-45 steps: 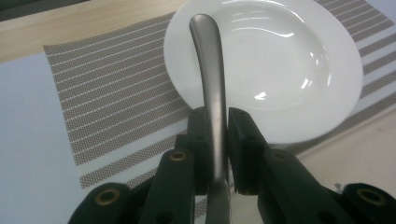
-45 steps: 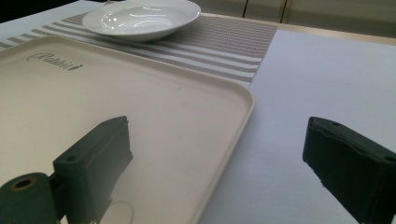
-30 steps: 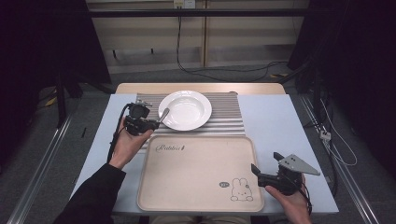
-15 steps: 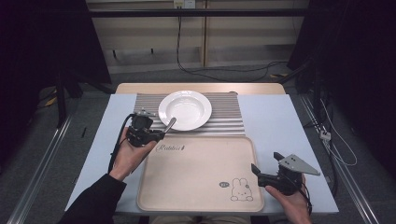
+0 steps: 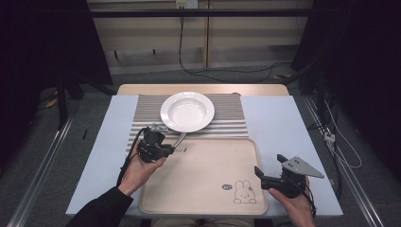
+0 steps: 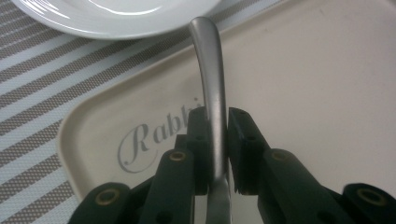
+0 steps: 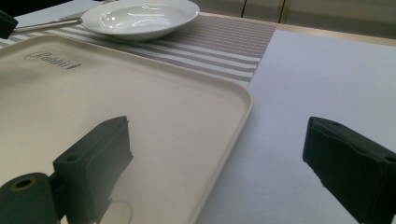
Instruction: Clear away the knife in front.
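Gripped between the jaws of the left gripper (image 5: pixel 171 146) is a metal utensil handle (image 6: pixel 211 88), the two black jaws pressed against its sides in the left gripper view. Its working end is hidden behind the jaws, so whether it is a spoon or a fork cannot be told. The free end of the handle curves up and away from the jaws toward the white plate (image 5: pixel 187 111), ending near the plate's rim without clearly touching it. In the high view this gripper hangs over the far left corner of the beige tray (image 5: pixel 203 189), beside the printed word there, held by the left hand (image 5: pixel 139 168) with a dark sleeve behind it.

Off at the tray's near right corner, the right gripper (image 5: pixel 270 171) has its jaws spread wide with nothing between them. In the right gripper view one jaw hangs over the tray surface and the other over the pale blue table cover (image 7: pixel 322 79), so the tray's right edge runs between them. The right hand (image 5: pixel 295 205) holds it from below, and a grey three-cornered plate sits on top of it.

The plate is empty and rests on a striped placemat (image 5: pixel 227 118), just beyond the tray's far edge. A rabbit drawing (image 5: pixel 245 193) marks the tray near its front right corner. The tray itself holds nothing.
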### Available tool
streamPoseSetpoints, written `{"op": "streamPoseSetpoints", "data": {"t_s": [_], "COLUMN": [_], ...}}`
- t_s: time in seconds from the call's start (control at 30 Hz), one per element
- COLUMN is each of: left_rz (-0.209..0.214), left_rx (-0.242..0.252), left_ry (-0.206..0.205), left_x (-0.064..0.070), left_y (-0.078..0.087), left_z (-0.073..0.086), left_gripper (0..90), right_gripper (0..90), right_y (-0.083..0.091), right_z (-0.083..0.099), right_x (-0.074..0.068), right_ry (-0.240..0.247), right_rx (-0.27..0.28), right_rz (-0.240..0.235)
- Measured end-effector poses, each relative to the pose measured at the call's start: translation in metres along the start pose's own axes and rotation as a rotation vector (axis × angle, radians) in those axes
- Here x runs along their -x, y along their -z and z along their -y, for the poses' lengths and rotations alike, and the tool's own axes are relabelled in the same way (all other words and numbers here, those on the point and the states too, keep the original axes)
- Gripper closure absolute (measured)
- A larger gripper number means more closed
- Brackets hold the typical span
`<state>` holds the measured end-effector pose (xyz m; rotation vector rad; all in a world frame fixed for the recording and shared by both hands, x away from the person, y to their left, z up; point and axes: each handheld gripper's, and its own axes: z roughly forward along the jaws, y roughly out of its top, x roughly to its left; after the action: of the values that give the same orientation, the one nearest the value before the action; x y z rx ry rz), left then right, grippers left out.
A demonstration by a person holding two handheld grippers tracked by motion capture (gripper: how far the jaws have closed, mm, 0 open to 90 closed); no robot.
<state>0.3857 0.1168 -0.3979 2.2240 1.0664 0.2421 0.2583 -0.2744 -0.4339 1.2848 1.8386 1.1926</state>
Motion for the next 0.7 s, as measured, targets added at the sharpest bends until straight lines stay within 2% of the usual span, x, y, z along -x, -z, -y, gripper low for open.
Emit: {"op": "streamPoseSetpoints", "data": {"t_s": [0.1, 0.3, 0.57, 0.7], "left_rz": [0.001, 0.009, 0.026, 0.027], "left_rx": [-0.017, -0.047, -0.099, -0.110], "left_ry": [-0.020, -0.011, -0.027, -0.026], "left_x": [0.002, 0.007, 0.010, 0.010], "left_y": [-0.005, -0.015, -0.026, -0.030], "left_z": [0.003, 0.008, 0.011, 0.013], "left_gripper": [79.6, 79.6, 79.6, 79.5], "right_gripper": [7.6, 7.6, 7.6, 7.7], "right_y": [0.000, 0.001, 0.002, 0.002], "right_z": [0.000, 0.000, 0.001, 0.001], "right_x": [0.000, 0.000, 0.000, 0.000], "right_ry": [-0.002, -0.002, -0.002, -0.001], "right_rx": [-0.002, -0.001, 0.000, 0.000], "right_rz": [0.000, 0.000, -0.001, -0.001]}}
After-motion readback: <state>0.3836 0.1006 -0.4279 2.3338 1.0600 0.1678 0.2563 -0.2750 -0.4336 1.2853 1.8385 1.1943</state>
